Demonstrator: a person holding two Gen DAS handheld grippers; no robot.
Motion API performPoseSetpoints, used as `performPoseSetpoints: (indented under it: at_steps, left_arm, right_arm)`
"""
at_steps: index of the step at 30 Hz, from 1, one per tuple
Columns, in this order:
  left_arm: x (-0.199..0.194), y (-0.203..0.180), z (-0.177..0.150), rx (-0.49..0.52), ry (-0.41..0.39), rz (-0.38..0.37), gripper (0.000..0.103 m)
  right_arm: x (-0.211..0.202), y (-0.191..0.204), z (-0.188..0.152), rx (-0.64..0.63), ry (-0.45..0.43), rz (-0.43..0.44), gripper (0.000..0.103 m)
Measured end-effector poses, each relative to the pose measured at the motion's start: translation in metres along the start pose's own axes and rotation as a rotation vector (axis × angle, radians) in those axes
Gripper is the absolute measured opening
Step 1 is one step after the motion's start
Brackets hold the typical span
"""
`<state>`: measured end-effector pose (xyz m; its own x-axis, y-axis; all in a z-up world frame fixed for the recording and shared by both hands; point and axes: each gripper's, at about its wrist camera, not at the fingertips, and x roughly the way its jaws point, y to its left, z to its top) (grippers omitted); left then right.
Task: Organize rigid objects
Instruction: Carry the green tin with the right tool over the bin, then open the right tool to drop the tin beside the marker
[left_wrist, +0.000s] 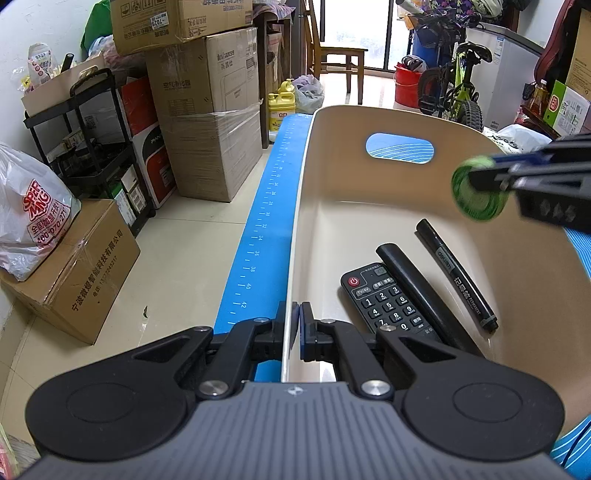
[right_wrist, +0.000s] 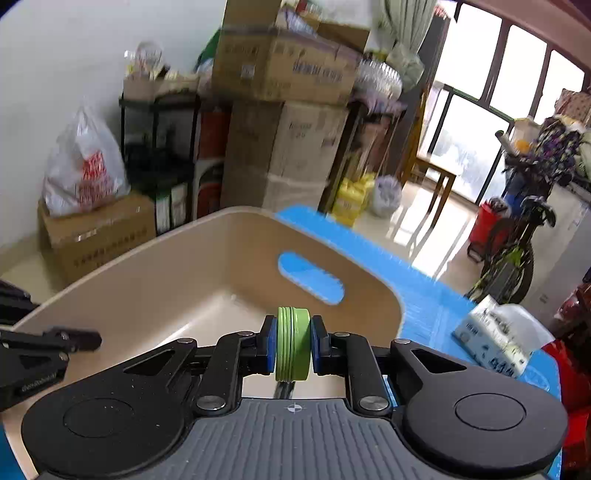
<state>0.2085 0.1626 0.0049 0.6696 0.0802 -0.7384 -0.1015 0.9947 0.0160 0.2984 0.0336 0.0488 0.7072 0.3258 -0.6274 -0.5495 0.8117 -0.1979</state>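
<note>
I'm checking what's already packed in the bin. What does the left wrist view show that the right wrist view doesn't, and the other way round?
Only the left wrist view shows the bin's contents: a black remote control, a black marker and a black bar-shaped item between them, plus the left gripper clamped on the bin's near rim.

Only the right wrist view shows a tissue pack on the blue mat beyond the bin.

Both show the beige bin and the green tin, pinched by the right gripper above the bin.
</note>
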Motion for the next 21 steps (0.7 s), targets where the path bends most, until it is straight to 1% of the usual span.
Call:
performPoseSetpoints:
  at_steps: [2, 7, 11, 18, 21]
  left_arm:
    - [0.000, 0.000, 0.000, 0.001, 0.000, 0.002, 0.006]
    - [0.001, -0.001, -0.001, 0.005, -0.001, 0.004, 0.006]
    - [0.001, -0.003, -0.002, 0.006, -0.001, 0.003, 0.006]
    - [0.001, -0.003, -0.002, 0.005, -0.002, 0.002, 0.006]
    - [0.001, -0.004, -0.002, 0.006, -0.002, 0.003, 0.005]
  right_arm:
    - [0.005, 0.006, -0.002, -0.020, 0.037, 0.011, 0.026]
    - [0.024, 0.018, -0.003, -0.050, 0.166, 0.042, 0.026]
    - [0.035, 0.027, -0.006, -0.087, 0.246, 0.061, 0.026]
    - [0.048, 0.036, -0.012, -0.144, 0.361, 0.091, 0.026]
    - [0.053, 0.037, -0.017, -0.150, 0.388, 0.085, 0.027]
